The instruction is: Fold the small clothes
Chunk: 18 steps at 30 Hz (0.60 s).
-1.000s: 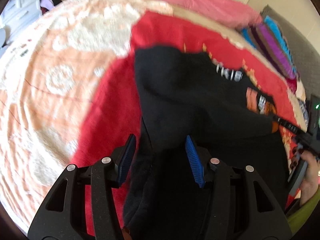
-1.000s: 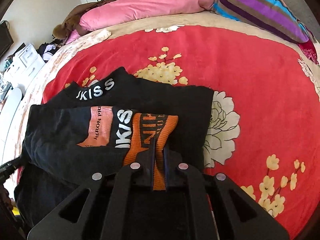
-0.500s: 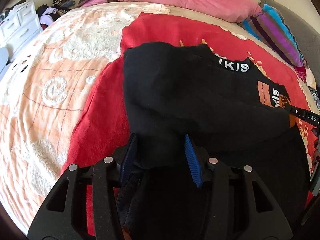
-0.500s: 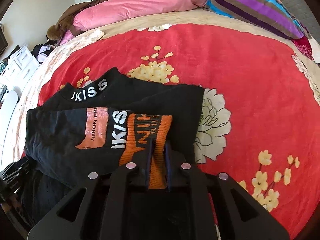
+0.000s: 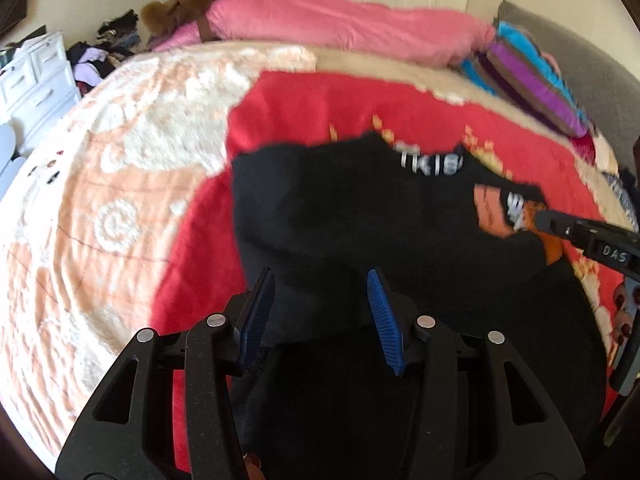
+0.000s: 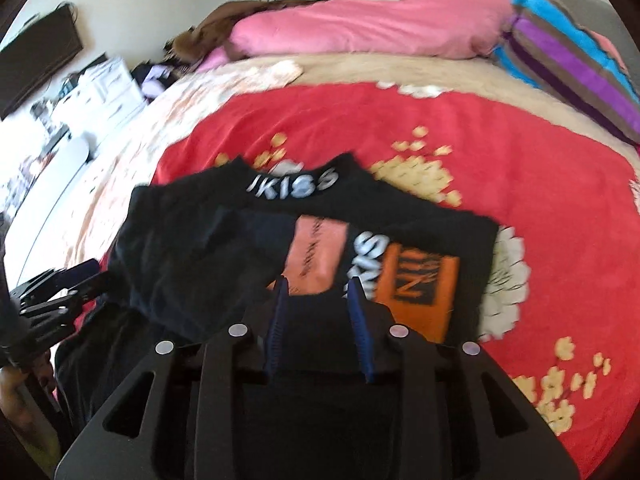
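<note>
Black garment [image 6: 304, 236] lies folded on the red floral blanket [image 6: 520, 184] on the bed, white "KISS" lettering along the far edge, a pink panel and an orange panel on the folded-over top layer. Both views are motion-blurred.

Left gripper [image 5: 320, 300]: jaws partway open, blue pads [image 5: 260, 312] either side of a bunched fold at the garment's near-left edge. Cloth sits between them, but whether the pads actually press on it cannot be told (black on black, blurred).

Right gripper [image 6: 320, 312]: jaws have just been opening, now a narrow gap. They sit over the near edge of the top layer, by the pink panel; dark fabric is between the pads, which do not look clamped on it. In the left view its black finger reaches in from the right at the orange panel, with the person's hand [image 5: 622, 320] behind it.

Rest of the bed: peach and cream blanket [image 5: 100, 200] to the left of the red one, pink duvet [image 6: 380, 28] rolled along the far side, striped purple-and-blue pillow [image 6: 576, 80] at far right. White drawers [image 5: 36, 76] stand beside the bed.
</note>
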{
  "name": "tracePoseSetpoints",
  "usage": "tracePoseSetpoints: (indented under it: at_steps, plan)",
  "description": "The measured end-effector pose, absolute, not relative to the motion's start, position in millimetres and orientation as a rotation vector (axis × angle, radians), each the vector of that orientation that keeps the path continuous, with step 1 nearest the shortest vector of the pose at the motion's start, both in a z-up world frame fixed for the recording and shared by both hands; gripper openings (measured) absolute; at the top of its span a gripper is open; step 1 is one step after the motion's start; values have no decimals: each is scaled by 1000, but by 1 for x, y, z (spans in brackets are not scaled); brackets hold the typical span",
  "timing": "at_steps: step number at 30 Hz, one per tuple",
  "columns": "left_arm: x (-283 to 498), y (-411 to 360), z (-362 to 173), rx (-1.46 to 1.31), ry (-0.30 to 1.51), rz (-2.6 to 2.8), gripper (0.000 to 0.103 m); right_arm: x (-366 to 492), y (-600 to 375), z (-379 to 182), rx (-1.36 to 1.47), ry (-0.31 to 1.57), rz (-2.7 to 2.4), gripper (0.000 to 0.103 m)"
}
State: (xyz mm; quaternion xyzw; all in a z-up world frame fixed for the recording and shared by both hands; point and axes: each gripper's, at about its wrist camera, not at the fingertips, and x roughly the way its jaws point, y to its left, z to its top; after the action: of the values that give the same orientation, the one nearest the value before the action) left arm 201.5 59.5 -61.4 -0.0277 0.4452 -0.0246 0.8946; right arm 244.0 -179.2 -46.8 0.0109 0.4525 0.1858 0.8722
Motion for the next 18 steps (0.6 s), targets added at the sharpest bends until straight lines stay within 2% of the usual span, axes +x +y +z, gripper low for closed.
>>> tracePoseSetpoints:
  at_steps: [4,13,18]
  plan:
    - [208,57,-82,-17,1008,-44,45,245,-176,-60,5,993,384,34]
    - [208,54,-86,2,1008,-45,48,243,-171,-80,-45,1018,368,35]
    - [207,58,-82,-44,1000,-58,53,245,-179,-74,33,1030,390,40]
